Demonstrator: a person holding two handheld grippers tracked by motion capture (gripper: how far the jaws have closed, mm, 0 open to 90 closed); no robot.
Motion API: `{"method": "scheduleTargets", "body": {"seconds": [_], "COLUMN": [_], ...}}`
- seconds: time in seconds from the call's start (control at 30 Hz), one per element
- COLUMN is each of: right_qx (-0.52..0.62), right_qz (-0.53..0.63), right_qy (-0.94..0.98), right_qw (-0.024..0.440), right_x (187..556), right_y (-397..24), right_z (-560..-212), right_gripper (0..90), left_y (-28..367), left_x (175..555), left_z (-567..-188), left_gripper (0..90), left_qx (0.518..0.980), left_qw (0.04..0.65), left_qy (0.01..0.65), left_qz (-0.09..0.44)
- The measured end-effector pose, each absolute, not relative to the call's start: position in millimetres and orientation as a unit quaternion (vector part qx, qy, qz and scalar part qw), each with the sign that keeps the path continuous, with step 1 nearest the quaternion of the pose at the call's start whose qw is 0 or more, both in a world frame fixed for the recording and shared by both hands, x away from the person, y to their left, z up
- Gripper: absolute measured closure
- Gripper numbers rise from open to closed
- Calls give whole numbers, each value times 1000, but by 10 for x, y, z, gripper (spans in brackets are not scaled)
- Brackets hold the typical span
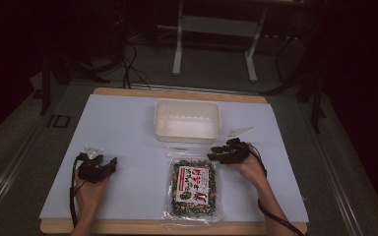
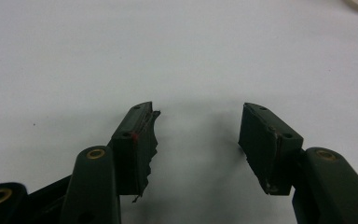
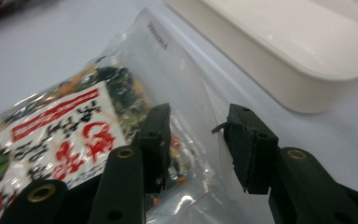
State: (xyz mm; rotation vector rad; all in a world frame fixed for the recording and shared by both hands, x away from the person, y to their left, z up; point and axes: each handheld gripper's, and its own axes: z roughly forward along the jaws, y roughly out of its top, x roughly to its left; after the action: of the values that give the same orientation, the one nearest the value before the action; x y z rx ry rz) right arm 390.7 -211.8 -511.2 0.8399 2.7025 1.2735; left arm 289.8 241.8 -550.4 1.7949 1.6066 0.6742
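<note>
Bag (image 1: 194, 188) of dried food: light, soft, slippery film | hold: clear top corner | right gripper (image 3: 196, 144) jaws spread astride that corner, not pinching | left gripper (image 2: 198, 140) jaws spread, empty

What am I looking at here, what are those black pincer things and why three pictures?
A person sits at a table with a hand-held claw in each hand. The high view looks down from above; the other two come from cameras riding on each claw. On the table lie a snack bag and, behind it, an empty white tub. The left claw is open over bare table, holding nothing. The right claw has the bag's clear edge between its open jaws, not yet pinched.
</note>
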Motion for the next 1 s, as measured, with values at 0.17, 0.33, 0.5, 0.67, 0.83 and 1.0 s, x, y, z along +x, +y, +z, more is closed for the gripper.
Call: {"method": "scheduleTargets", "body": {"seconds": [0.17, 0.33, 0.5, 0.67, 0.83, 1.0], "right_qx": [252, 254, 270, 283, 283, 284], "right_qz": [369, 346, 356, 358, 360, 358], "right_qy": [894, 903, 894, 890, 888, 889], "right_qw": [24, 16, -7, -19, -36, -31], "right_x": [3900, 3933, 3984, 4024, 4043, 4048], "right_y": [-2021, -1945, -1972, -2004, -2018, -2015], "right_z": [-5153, -5251, -5284, -5294, -5288, -5253], "right_gripper": [565, 533, 526, 610, 756, 845], "left_y": [2417, 2414, 2411, 2410, 2408, 2408], "left_x": [2898, 2898, 2899, 2898, 2900, 2899], "left_z": [-5504, -5505, -5505, -5505, -5507, -5506], "left_gripper": [451, 448, 447, 447, 447, 448], "left_qx": [681, 681, 682, 683, 684, 684], "left_qw": [315, 315, 314, 313, 311, 311], "left_qy": [610, 610, 609, 608, 607, 607], "left_qz": [256, 256, 257, 258, 258, 259]}}
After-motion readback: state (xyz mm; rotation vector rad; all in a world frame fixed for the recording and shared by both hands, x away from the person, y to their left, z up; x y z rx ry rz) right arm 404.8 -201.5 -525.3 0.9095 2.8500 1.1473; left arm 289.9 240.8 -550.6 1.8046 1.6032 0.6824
